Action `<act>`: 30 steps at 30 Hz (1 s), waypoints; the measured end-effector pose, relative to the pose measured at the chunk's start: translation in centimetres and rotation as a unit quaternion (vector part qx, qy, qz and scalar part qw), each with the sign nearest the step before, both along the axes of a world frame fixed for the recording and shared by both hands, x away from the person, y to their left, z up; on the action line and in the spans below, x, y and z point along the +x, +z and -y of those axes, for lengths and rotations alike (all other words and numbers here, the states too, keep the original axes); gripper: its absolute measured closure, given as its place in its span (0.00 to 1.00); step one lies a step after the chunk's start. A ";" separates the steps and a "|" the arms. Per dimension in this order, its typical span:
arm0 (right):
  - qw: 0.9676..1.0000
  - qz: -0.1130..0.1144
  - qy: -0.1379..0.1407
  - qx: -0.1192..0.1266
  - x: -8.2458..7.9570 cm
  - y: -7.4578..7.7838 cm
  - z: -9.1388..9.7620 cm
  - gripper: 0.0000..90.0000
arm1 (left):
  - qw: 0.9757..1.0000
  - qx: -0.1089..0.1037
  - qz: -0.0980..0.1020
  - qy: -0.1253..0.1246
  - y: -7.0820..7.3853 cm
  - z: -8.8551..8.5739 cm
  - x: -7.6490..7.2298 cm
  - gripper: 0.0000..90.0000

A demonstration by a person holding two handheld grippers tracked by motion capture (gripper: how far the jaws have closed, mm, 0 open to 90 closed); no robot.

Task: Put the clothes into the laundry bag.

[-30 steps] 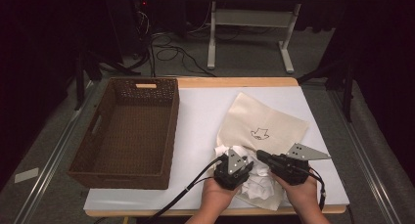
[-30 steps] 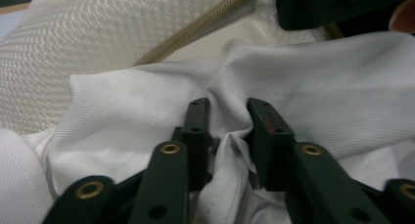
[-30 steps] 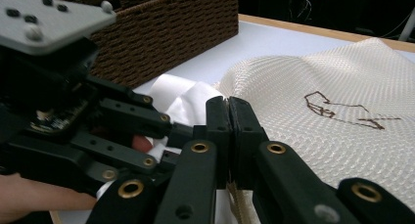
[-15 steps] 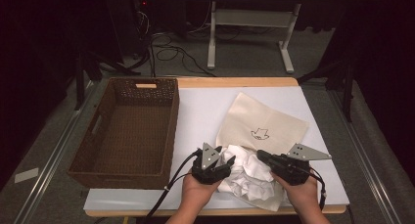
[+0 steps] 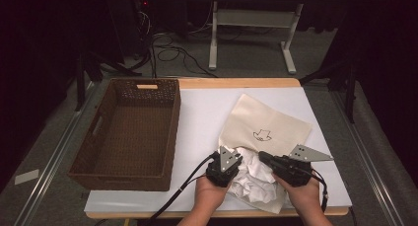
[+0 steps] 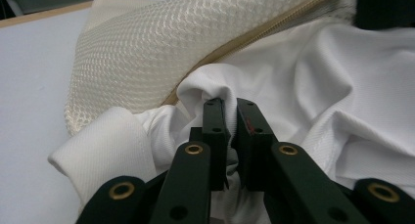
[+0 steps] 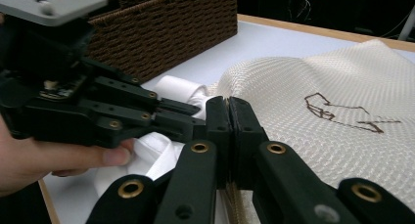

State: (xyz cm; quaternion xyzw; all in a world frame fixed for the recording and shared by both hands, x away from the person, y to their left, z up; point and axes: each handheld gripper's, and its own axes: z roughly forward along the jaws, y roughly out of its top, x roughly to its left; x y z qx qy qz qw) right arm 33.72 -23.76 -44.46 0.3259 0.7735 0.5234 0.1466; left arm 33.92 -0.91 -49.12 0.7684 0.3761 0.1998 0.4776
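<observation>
At the near edge of the table (image 5: 197,112), towards its right corner, the left gripper (image 6: 227,111) is pinching a fold of the white shirt (image 6: 342,77), its jaws having just been closing on the cloth. Just beside it, the right gripper (image 7: 228,111) is clamping its jaws on the rim of the cream mesh bag (image 7: 318,82), out of whose mouth the shirt is spilling. Further back on the left side, the brown wicker basket (image 5: 133,127) is sitting apart.
</observation>
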 end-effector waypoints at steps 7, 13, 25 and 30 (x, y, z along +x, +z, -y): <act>1.000 0.002 0.001 0.003 0.0 0.1 0.1 1.00 | 1.000 0.008 -0.010 0.007 -0.2 0.6 0.5 0.90; 1.000 0.002 0.004 0.002 -0.1 0.1 -0.1 1.00 | 0.999 0.016 -0.024 0.013 -0.2 0.9 0.8 0.86; 1.000 0.005 0.001 0.006 -0.1 0.1 0.4 1.00 | 0.999 -0.038 0.026 0.012 -0.2 -1.1 -0.4 0.60; 1.000 0.004 0.000 0.007 -0.1 0.0 0.6 1.00 | 0.997 -0.058 0.042 0.002 -0.1 -2.9 -2.3 0.46</act>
